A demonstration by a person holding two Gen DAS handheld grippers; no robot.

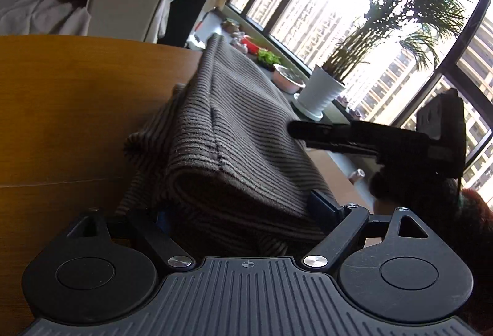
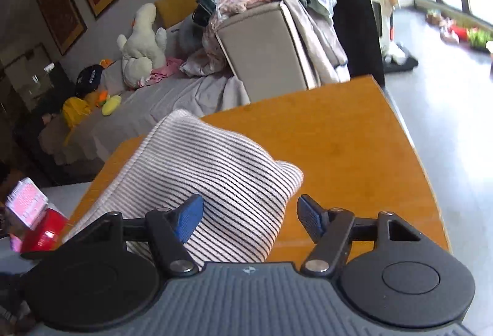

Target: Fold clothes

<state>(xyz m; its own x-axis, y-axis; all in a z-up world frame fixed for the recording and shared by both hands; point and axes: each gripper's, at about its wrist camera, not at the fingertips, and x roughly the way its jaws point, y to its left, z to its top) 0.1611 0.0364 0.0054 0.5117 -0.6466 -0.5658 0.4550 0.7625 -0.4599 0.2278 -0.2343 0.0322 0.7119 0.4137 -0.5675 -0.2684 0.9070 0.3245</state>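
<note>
Your left gripper (image 1: 246, 209) stands wide, the folded striped garment (image 1: 234, 132) lying bulky between its jaws with its long axis running straight ahead on the table (image 1: 77, 108), while your right gripper (image 2: 249, 215), also wide and holding nothing, hovers over its near edge.

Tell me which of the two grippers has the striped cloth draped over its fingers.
The left gripper: the striped cloth hangs over and between its fingers. The right gripper stands open, blue pads bare, with the cloth only lying beneath it.
</note>
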